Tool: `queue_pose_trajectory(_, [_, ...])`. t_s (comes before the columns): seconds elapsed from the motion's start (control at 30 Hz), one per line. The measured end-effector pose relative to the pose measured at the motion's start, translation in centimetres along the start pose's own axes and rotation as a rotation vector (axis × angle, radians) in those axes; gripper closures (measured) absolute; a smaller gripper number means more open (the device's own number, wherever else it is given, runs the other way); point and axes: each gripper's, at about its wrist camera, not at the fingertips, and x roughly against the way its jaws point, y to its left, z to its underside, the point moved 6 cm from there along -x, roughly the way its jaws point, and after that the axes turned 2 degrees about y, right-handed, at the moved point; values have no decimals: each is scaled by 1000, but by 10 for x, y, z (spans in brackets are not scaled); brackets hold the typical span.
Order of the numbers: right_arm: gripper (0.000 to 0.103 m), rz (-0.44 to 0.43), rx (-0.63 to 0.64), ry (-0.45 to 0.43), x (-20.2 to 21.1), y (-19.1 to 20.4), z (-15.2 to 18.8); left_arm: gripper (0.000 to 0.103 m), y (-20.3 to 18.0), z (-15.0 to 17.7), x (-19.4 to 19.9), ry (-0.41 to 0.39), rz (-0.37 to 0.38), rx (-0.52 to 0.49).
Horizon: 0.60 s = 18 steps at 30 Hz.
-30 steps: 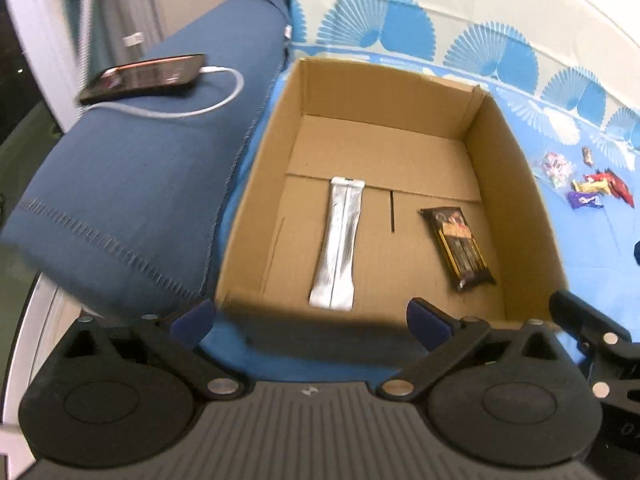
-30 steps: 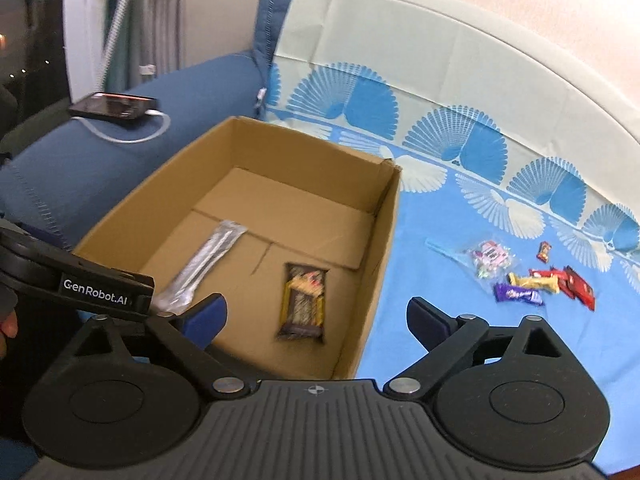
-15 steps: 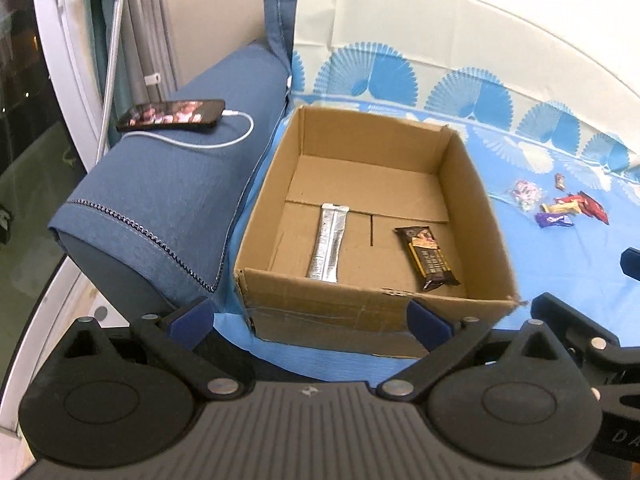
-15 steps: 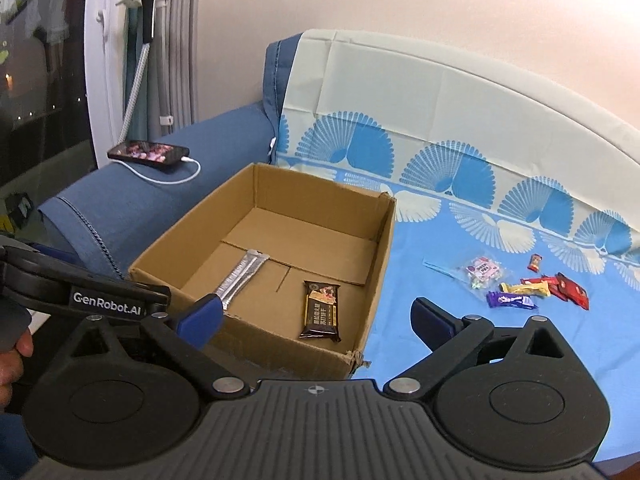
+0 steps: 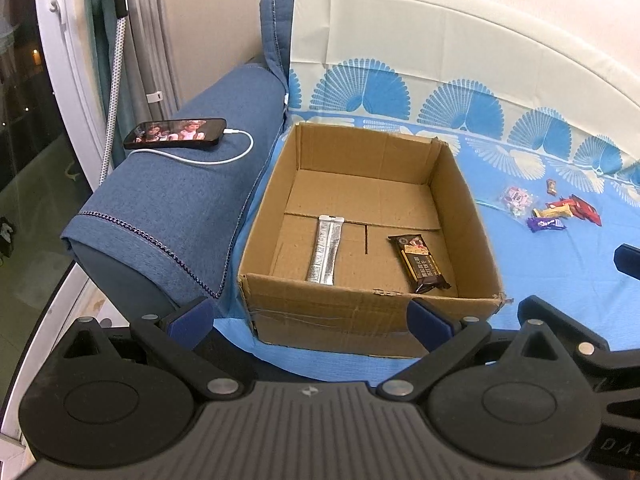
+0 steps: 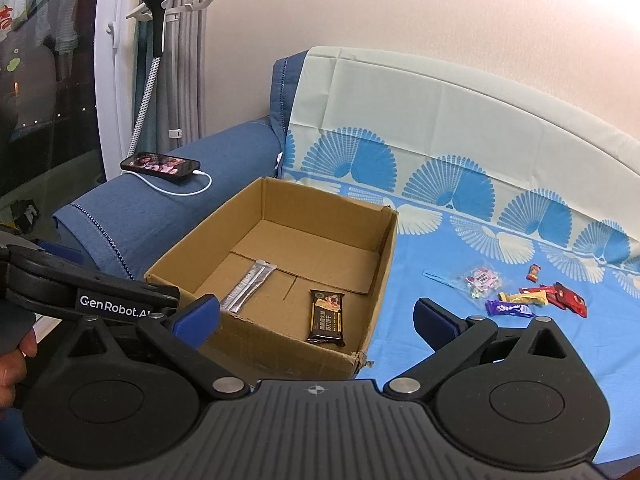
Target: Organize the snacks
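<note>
Cardboard forms the open box (image 5: 362, 312) on the blue sheet (image 5: 560, 272), pressed up against the denim sofa arm (image 5: 180, 200). Two snacks lie flat on the box floor: one silver stick pack (image 5: 326, 250) toward the sofa-arm side and one dark chocolate bar (image 5: 420, 264) toward the other side, well apart from each other. Beyond the box's far side wall, on the sheet, sits a loose cluster of snacks (image 6: 520, 296): one clear bag of sweets, one purple bar, one yellow one, a couple of red ones and one small piece farther back. One phone (image 5: 176, 134) with one white cable rests on the sofa arm. Both the left gripper (image 5: 308, 320) and the right gripper (image 6: 318, 320) hover before the box's near wall, fingers spread wide, nothing between them.
</note>
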Motion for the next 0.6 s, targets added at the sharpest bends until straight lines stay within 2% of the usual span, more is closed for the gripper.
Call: queue_pose_trajectory(0.6, [0,-7,2,36,-9,1,0,0,2,2,-10,37,3,4])
